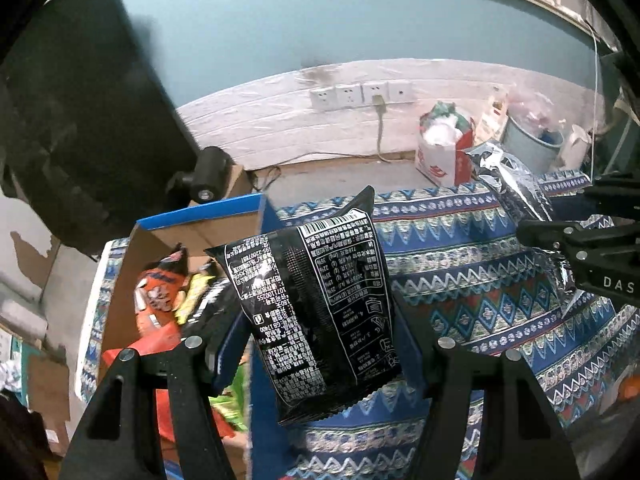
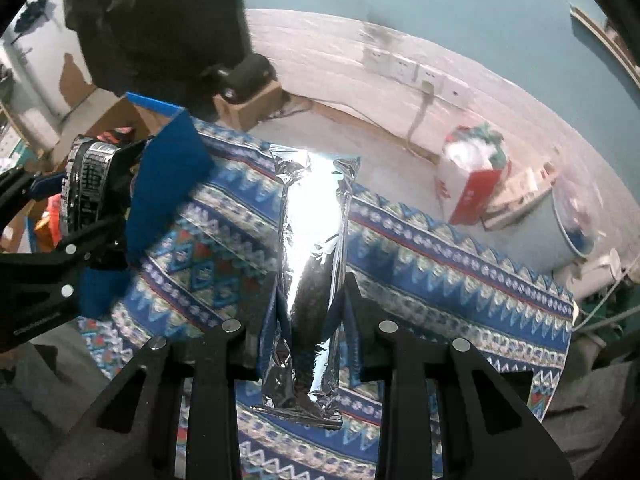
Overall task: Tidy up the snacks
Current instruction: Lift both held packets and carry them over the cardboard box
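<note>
My left gripper (image 1: 320,320) is shut on a black snack bag (image 1: 316,304) with white print, held upright above the edge of the blue cardboard box (image 1: 200,212). The box holds an orange snack bag (image 1: 160,296) and several other packets. My right gripper (image 2: 310,300) is shut on a silver foil snack bag (image 2: 314,256), held above the patterned cloth (image 2: 440,264). The right gripper also shows in the left wrist view (image 1: 580,248) with the silver bag (image 1: 512,184). The left gripper shows in the right wrist view (image 2: 60,240) with its black bag (image 2: 86,184).
The patterned blue cloth (image 1: 480,248) covers the table. Beyond it on the floor stand a red and white bag (image 1: 444,148) of rubbish, a grey bin (image 1: 532,144) and a wall socket strip (image 1: 360,94). A dark hanging cloth (image 1: 80,120) is at the left.
</note>
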The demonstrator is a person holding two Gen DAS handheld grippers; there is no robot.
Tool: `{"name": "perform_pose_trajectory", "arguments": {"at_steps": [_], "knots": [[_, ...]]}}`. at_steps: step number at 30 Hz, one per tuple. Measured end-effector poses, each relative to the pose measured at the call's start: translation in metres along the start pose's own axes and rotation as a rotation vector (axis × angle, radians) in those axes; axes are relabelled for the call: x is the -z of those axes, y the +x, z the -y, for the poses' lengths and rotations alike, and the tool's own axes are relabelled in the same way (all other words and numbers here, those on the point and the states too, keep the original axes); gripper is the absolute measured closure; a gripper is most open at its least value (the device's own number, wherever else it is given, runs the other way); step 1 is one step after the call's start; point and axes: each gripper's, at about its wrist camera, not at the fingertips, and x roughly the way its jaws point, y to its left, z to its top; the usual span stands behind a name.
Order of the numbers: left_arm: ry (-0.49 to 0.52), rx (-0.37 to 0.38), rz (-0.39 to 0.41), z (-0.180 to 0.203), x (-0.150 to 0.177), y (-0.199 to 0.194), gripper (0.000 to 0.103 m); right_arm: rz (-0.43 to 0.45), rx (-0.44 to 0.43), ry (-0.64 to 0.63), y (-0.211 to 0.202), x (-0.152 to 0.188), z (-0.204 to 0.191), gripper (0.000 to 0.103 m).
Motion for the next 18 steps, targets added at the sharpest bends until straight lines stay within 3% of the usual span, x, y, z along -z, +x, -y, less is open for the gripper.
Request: {"name": "perform_pose_trajectory", "arguments": {"at_steps": [6, 18], "knots": [[-0.007, -0.037, 0.034, -0.022, 0.008, -0.014, 0.036, 0.022, -0.044, -0.032, -0.004, -0.017, -0.028, 0.075], [-0.127, -0.081, 0.043, -0.083, 0.025, -0.025, 0.036, 0.043, -0.122, -0.099, 0.002, -0.052, -0.088, 0.075]]}}
